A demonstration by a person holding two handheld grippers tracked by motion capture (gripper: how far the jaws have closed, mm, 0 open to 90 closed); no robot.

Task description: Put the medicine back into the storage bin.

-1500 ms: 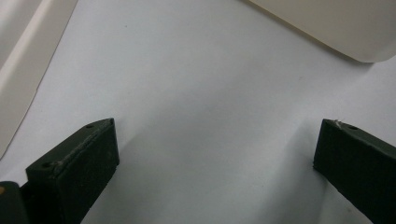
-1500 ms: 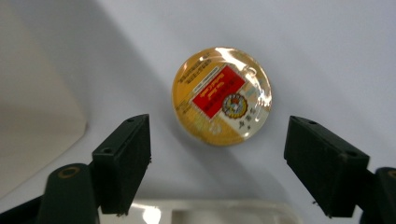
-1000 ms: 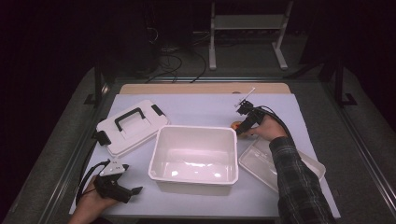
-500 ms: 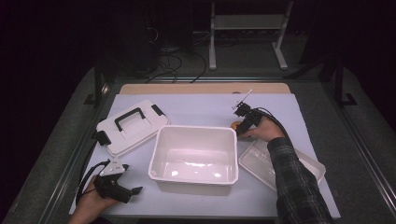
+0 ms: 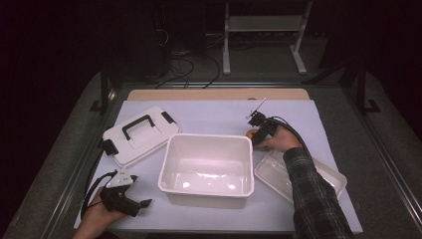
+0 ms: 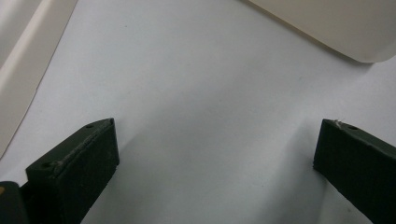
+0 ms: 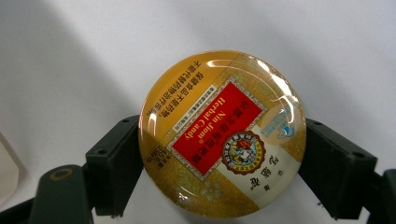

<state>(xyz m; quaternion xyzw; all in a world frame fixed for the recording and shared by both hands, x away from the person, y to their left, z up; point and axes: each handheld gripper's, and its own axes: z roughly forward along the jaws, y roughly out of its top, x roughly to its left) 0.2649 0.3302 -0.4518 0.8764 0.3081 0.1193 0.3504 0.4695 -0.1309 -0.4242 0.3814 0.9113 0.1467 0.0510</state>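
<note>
Right gripper view gives us the close-up: a round gold herbal candy tin [image 7: 222, 135] sits squarely between the two black jaws, both pads against its rim, the red label facing the lens. The jaws have just been closing, and now the right claw [image 7: 222, 158] has the tin in its grip, low over the pale table [image 7: 336, 42].

Up in the high view, that right claw [image 5: 255, 133] works just past the far right corner of the big white bin [image 5: 207, 165], with a speck of orange, the tin [image 5: 250, 133], at its tip. The bin stands open in the middle of the table [image 5: 209, 114], and its pale floor shows bare and glossy. Left of it lies the white lid [image 5: 140, 134], black handle up, latches out. To the right, a shallow clear tray [image 5: 299, 175] lies partly under the plaid sleeve [image 5: 313, 194]; what it holds I cannot tell.

Over on the near left, the left claw [image 5: 142, 204] rests on the table. From its own camera the left claw [image 6: 215, 154] stands wide apart, bare table between the jaws, a corner of the bin [image 6: 336, 28] ahead.
</note>
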